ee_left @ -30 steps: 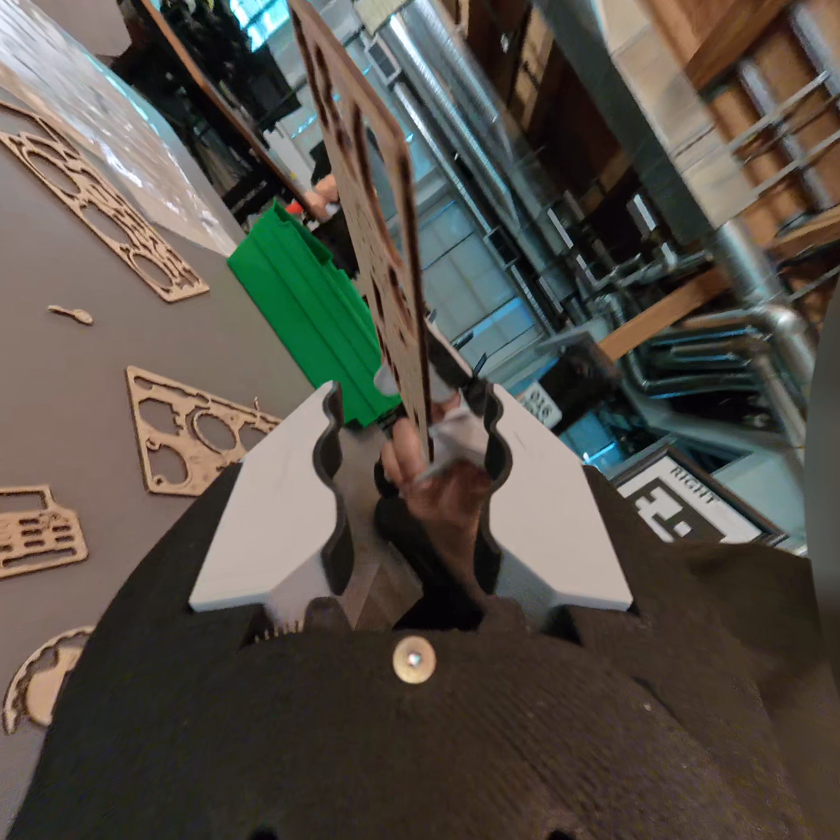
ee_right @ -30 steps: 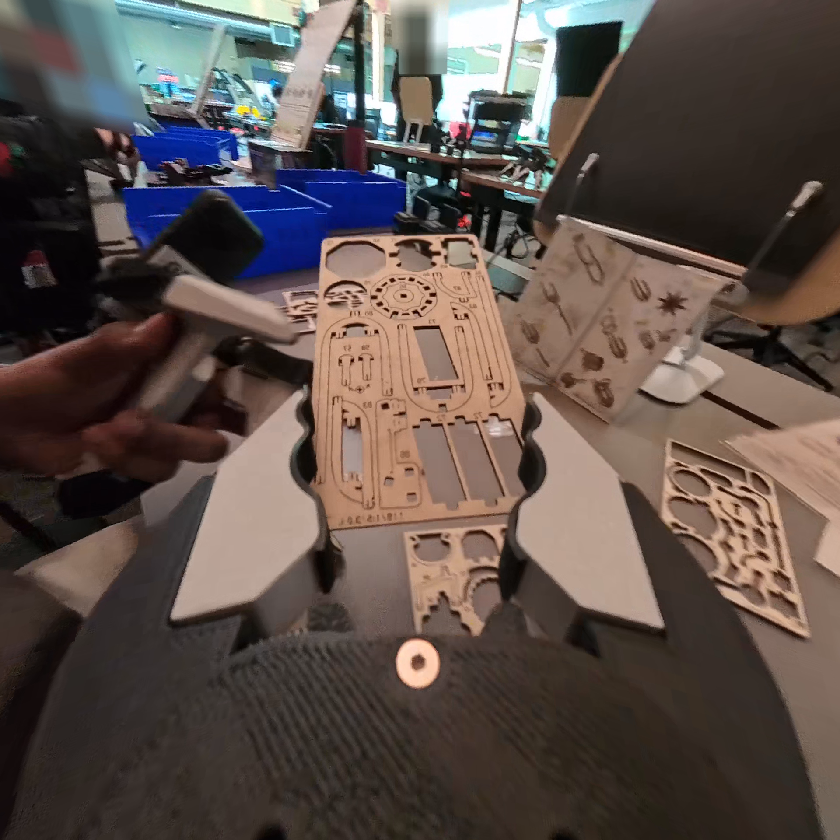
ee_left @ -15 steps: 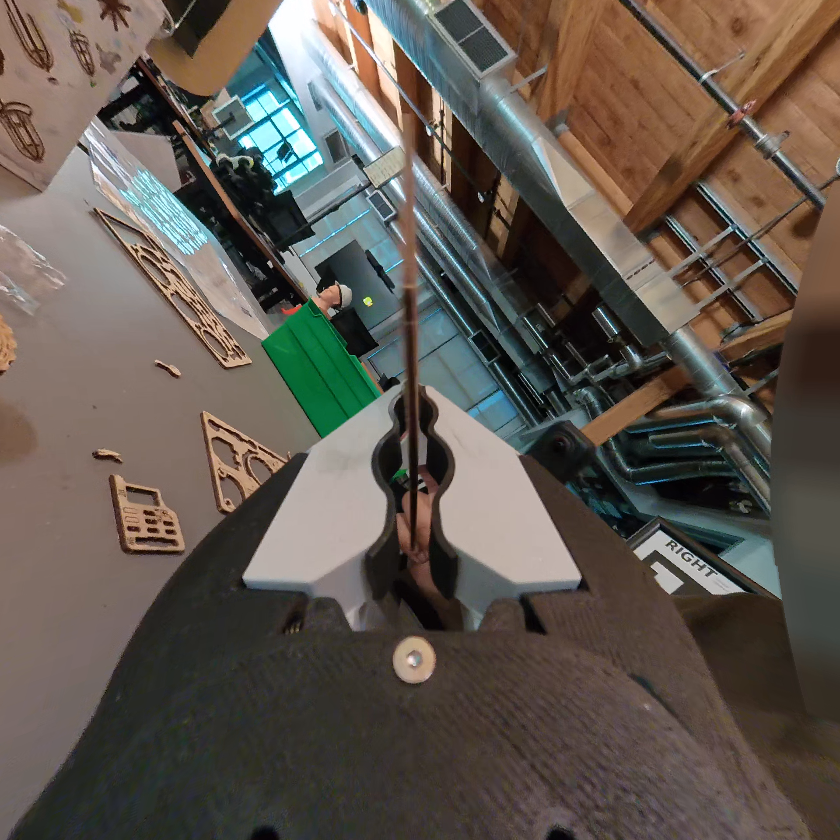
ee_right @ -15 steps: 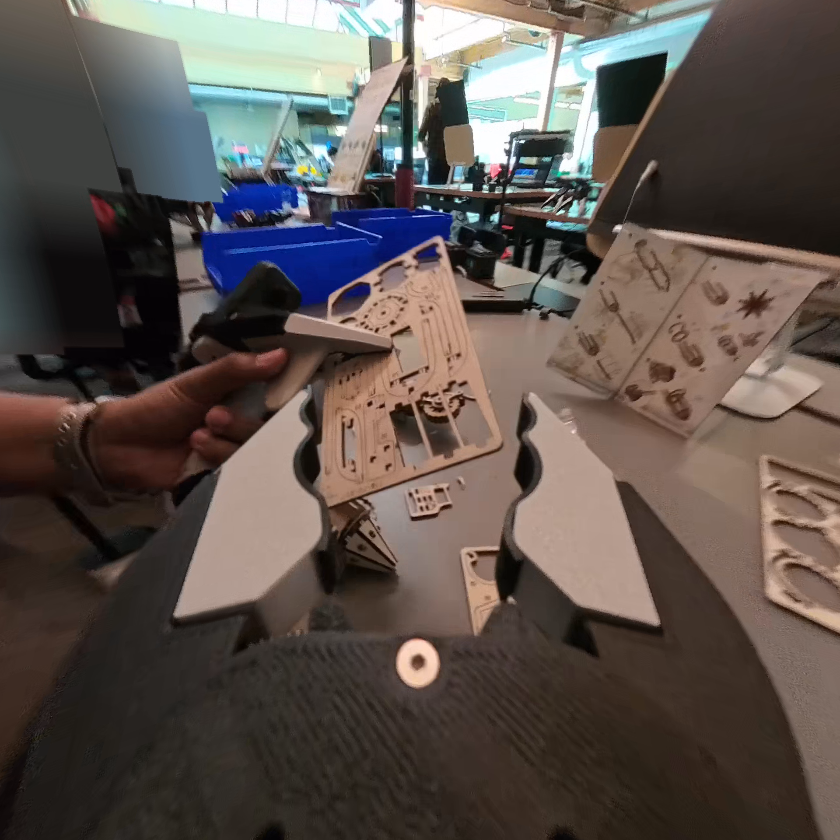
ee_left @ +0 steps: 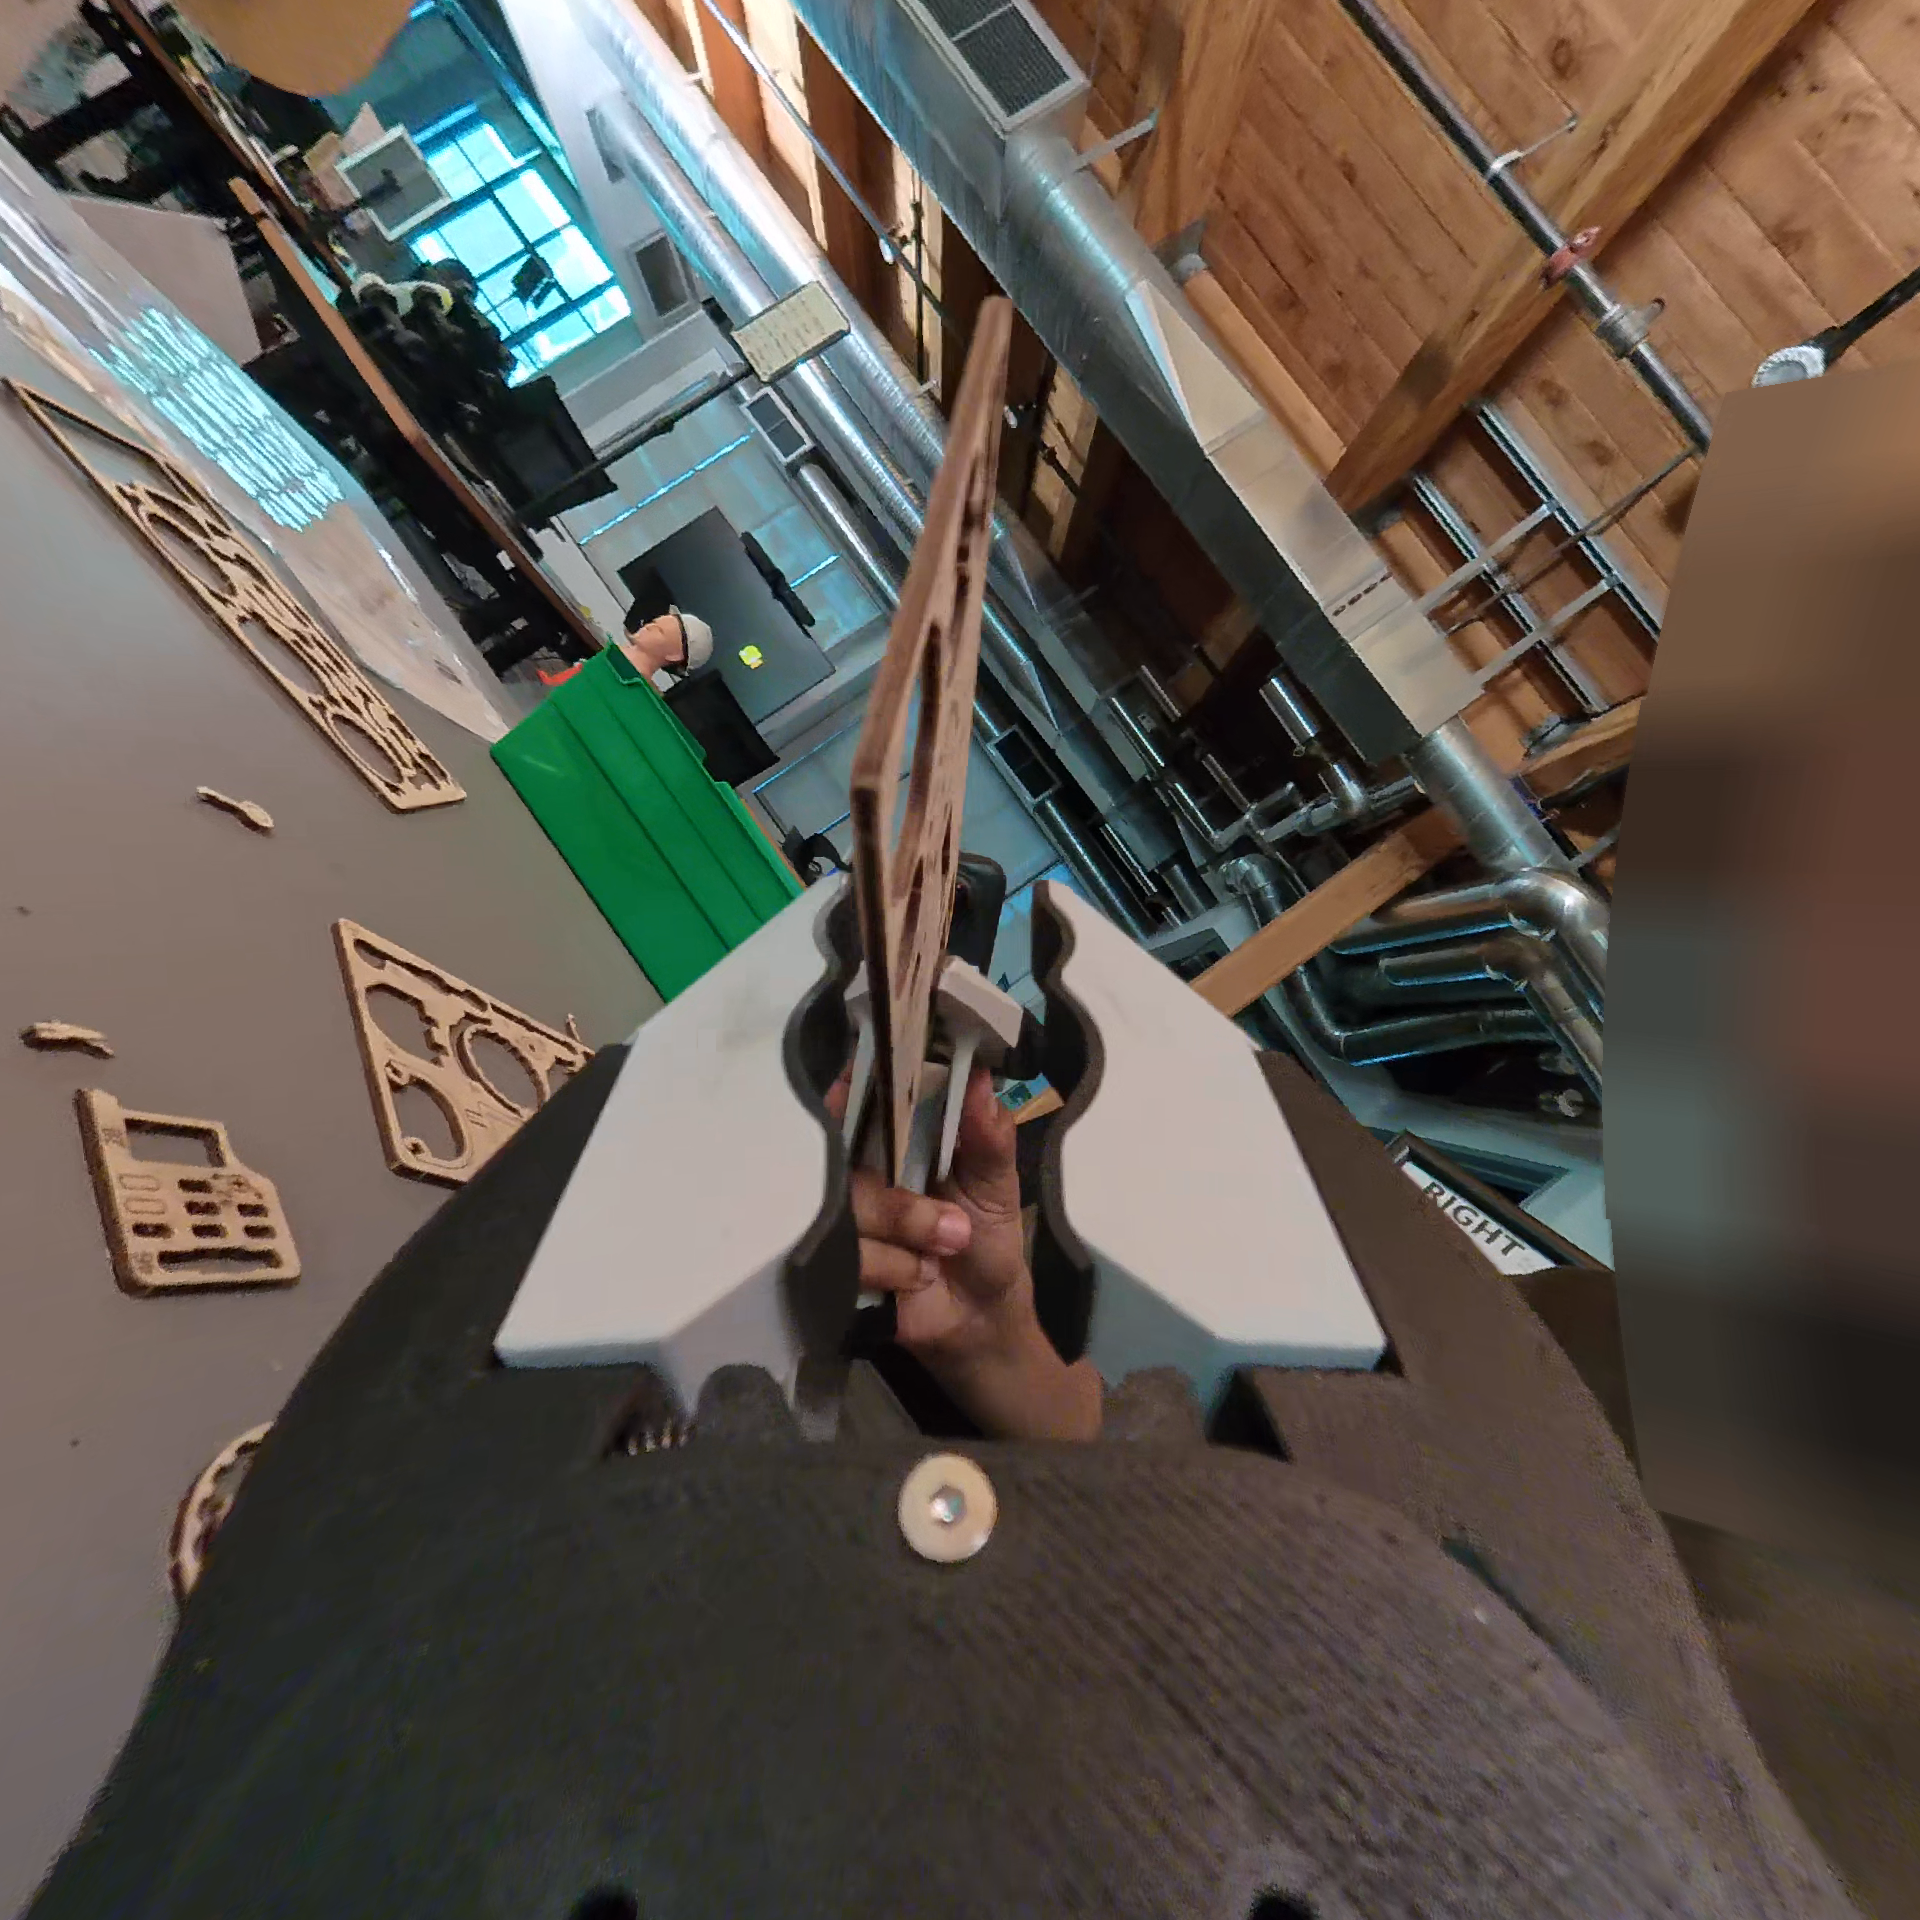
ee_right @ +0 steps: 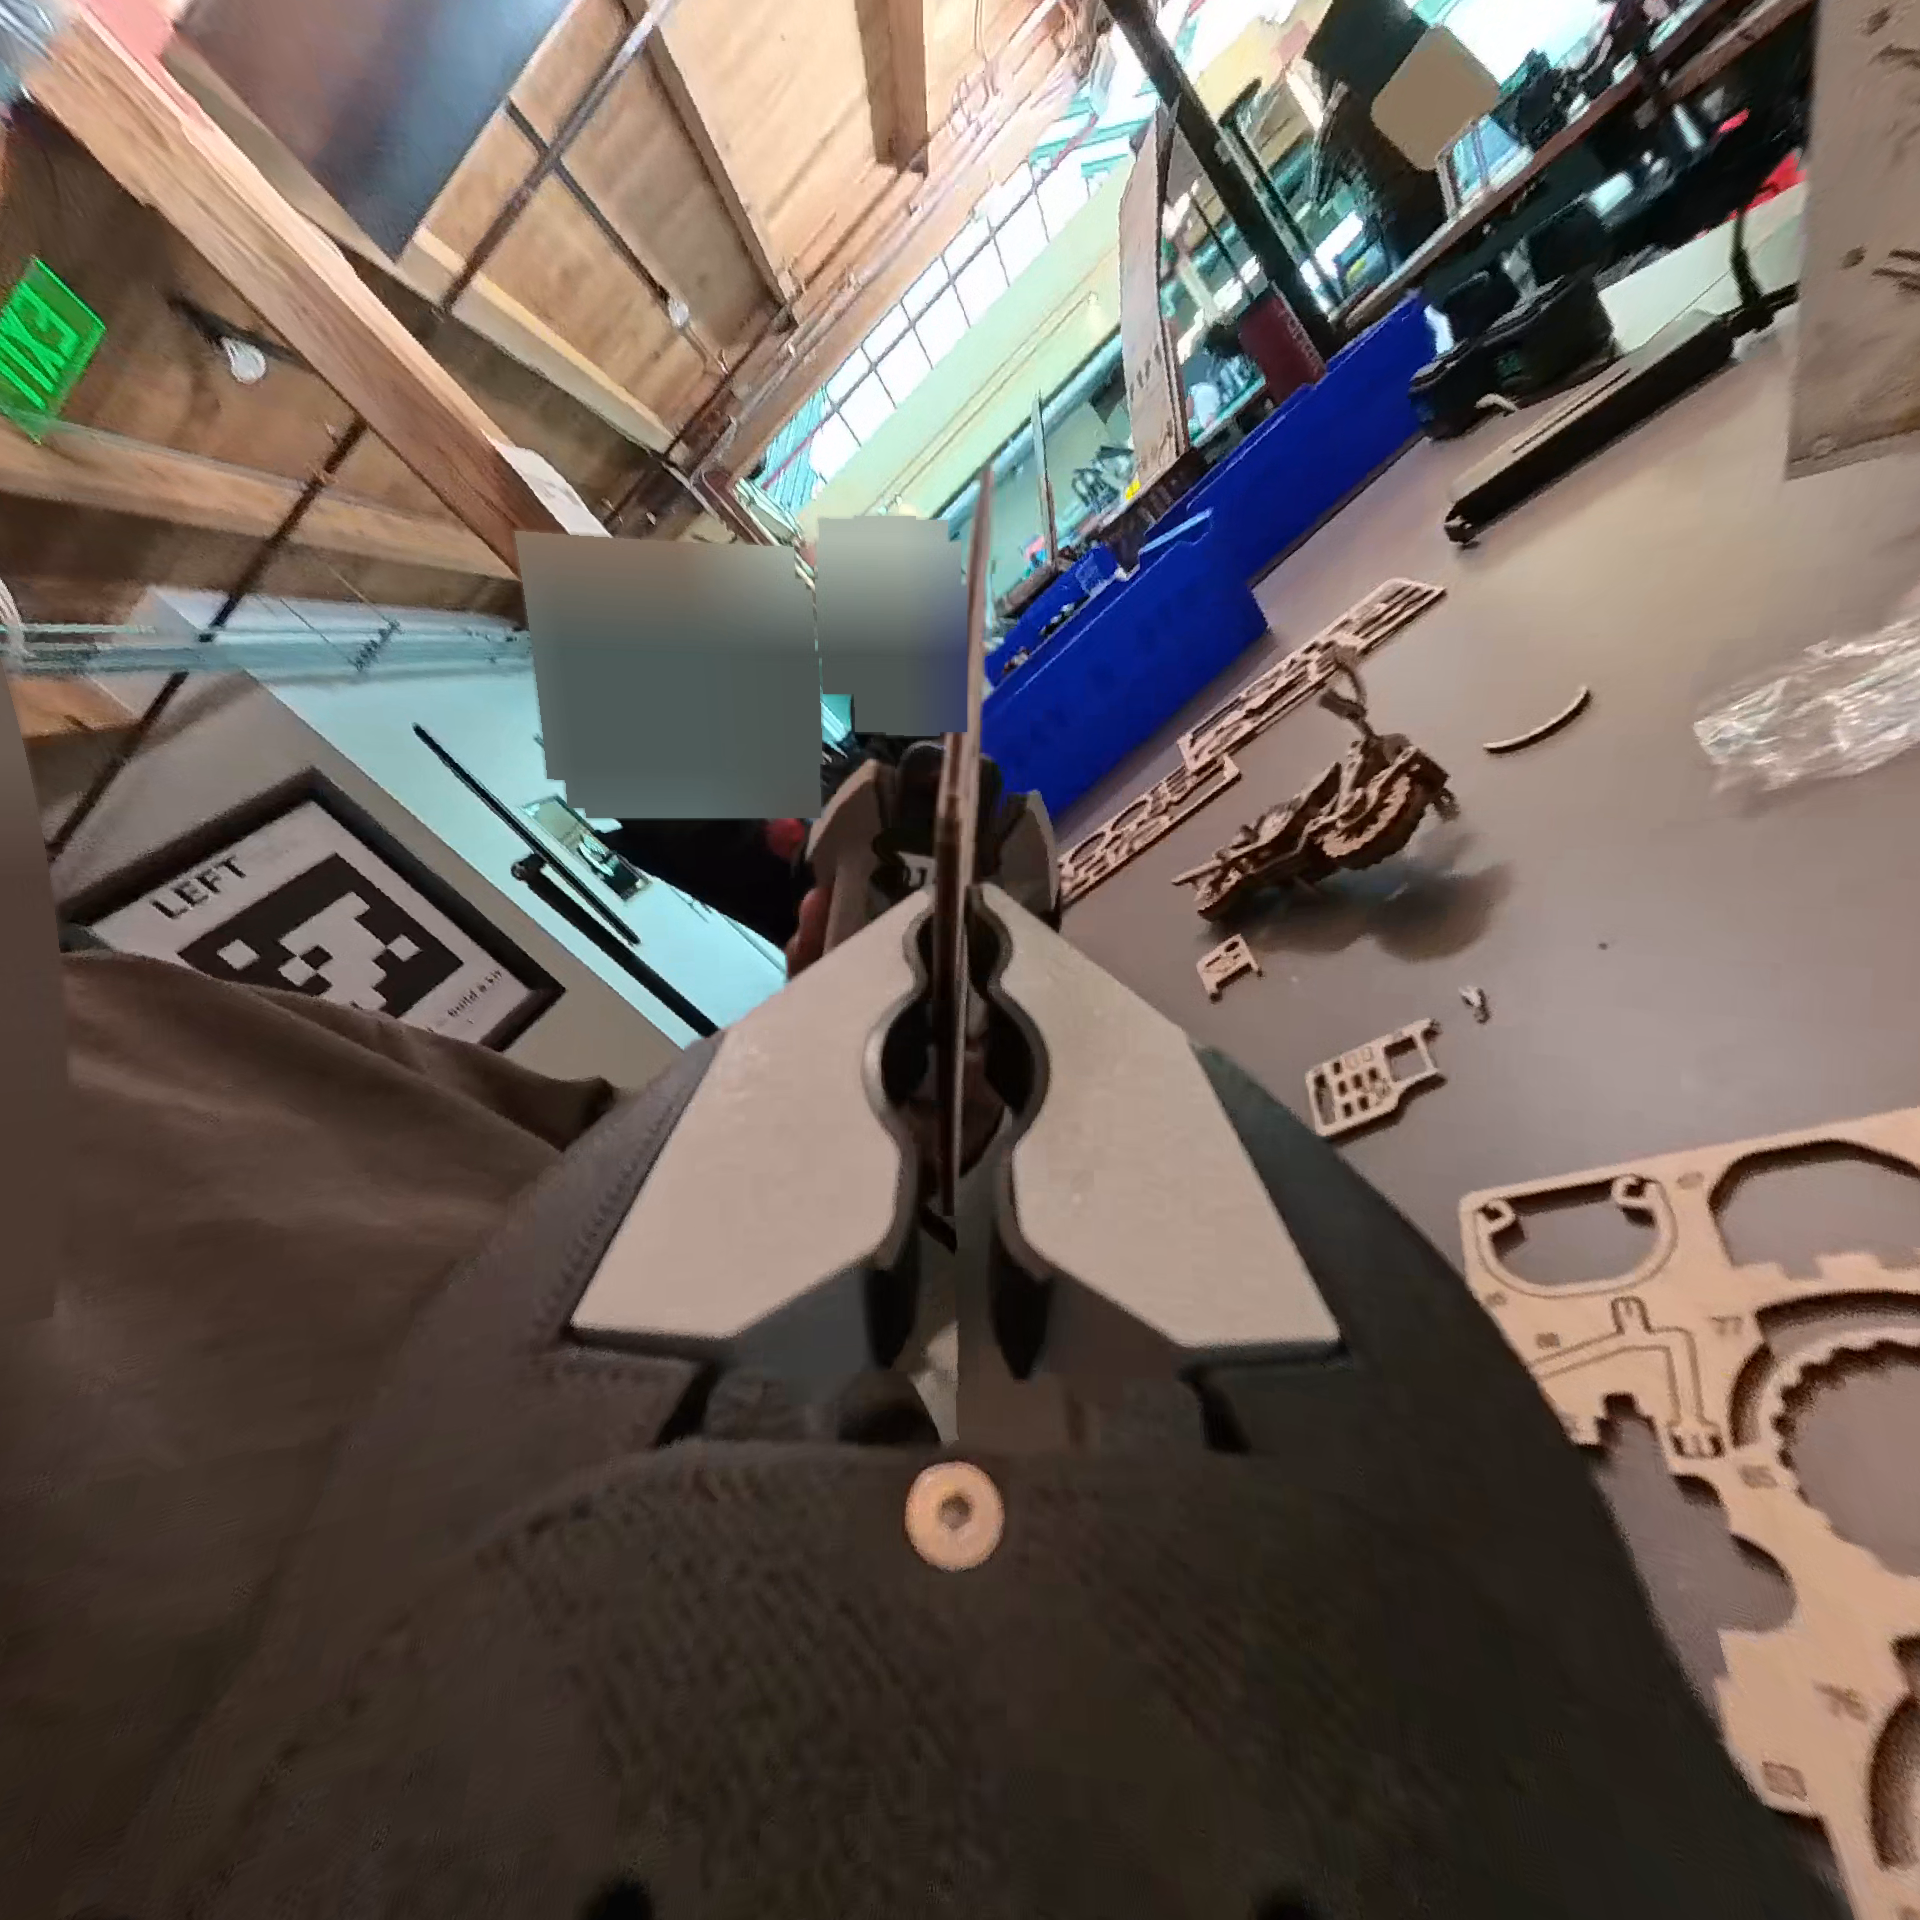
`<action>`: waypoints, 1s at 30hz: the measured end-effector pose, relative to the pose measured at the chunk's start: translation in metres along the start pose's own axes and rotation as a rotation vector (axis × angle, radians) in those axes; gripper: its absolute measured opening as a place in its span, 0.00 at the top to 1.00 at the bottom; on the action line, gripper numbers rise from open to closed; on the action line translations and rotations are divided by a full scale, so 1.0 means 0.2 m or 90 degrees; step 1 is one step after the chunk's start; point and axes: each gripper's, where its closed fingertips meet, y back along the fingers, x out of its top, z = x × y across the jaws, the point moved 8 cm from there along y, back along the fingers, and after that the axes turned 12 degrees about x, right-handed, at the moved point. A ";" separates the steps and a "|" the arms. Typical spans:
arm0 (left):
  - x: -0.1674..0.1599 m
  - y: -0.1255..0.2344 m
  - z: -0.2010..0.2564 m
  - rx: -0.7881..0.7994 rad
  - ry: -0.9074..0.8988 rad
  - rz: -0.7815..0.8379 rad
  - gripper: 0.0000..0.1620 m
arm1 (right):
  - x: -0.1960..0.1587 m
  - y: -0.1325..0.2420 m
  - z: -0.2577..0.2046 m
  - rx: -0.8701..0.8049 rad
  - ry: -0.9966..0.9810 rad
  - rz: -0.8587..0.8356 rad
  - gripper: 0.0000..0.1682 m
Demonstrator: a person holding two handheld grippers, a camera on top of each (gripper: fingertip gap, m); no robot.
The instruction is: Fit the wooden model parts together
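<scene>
- Between my two grippers, raised off the table [ee_right: 1558, 935], stands the wooden parts sheet [ee_left: 925, 831], seen nearly edge-on in both wrist views; its long axis runs forward, away from each camera.
- My right gripper [ee_right: 958, 935] is pressed together on the sheet's thin edge [ee_right: 951, 935], pinching it.
- My left gripper [ee_left: 935, 935] is spread; the sheet passes through the gap close to the left-hand finger, and I cannot tell whether it touches.
- Opposite grippers face each other along the sheet, so either is equally near it; the assembled wooden model [ee_right: 1340, 821] lies on the table well apart, right of my right gripper.
- Hidden: the sheet's cut-out faces, hence which part is next; a mosaic patch covers the background beyond; loose offcut frames [ee_left: 457, 1060] lie on the table, unused.
</scene>
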 end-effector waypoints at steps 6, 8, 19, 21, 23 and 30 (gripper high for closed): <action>0.01 0.01 -0.01 0.018 -0.054 -0.002 0.82 | 0.05 0.06 0.02 0.025 -0.051 0.078 1.00; 0.00 0.01 -0.01 0.022 -0.069 -0.005 0.86 | 0.05 0.07 0.03 0.034 -0.070 0.095 1.00; -0.01 0.01 -0.01 0.030 -0.130 -0.009 0.99 | 0.04 0.07 0.03 0.035 -0.074 0.090 1.00; -0.01 0.01 -0.01 0.030 -0.132 -0.009 0.99 | 0.04 0.07 0.04 0.034 -0.073 0.088 1.00; -0.01 0.01 -0.01 0.032 -0.136 -0.009 0.99 | 0.04 0.07 0.04 0.034 -0.072 0.088 1.00; -0.02 0.01 0.00 0.030 -0.147 -0.010 1.00 | 0.04 0.08 0.04 0.033 -0.073 0.093 1.00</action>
